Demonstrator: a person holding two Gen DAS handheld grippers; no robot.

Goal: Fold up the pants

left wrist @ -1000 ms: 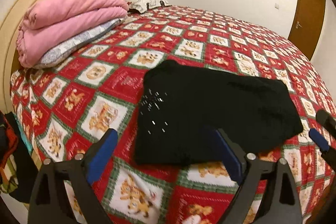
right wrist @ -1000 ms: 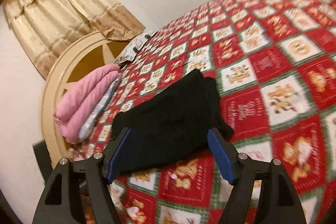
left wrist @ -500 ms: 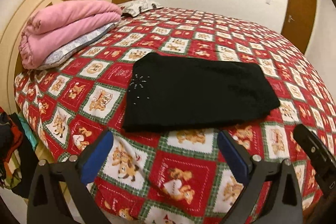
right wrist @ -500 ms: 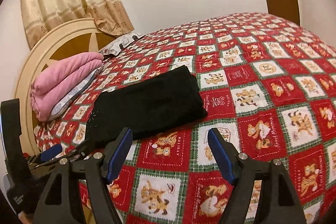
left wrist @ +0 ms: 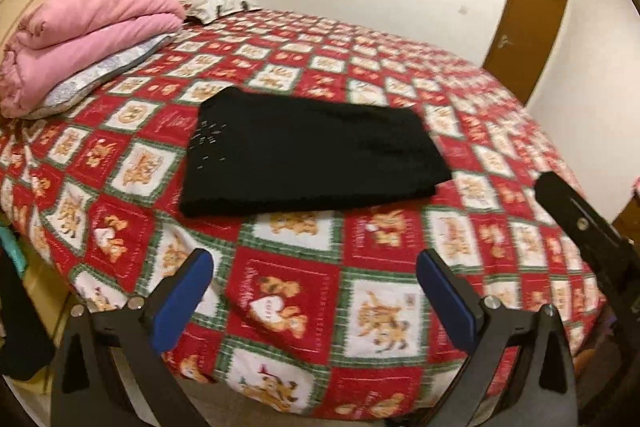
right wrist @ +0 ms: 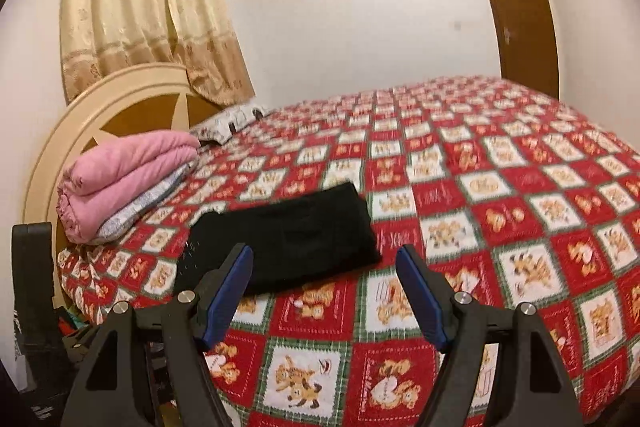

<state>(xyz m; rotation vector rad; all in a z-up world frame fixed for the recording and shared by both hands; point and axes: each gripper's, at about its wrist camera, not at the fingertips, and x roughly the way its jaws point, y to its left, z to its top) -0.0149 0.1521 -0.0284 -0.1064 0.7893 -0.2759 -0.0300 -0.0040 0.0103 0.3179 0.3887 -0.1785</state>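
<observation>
Pulling both hands back off the bed, I now hold my left gripper [left wrist: 312, 291] and right gripper [right wrist: 324, 291] level, jaws spread wide and empty, short of the folded black pants [left wrist: 308, 155] lying on the near bedspread [left wrist: 380, 243].

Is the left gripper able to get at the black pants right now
Probably yes. The left gripper is open and aimed at the folded black pants, with only bare quilt between them; nothing blocks it.
</observation>
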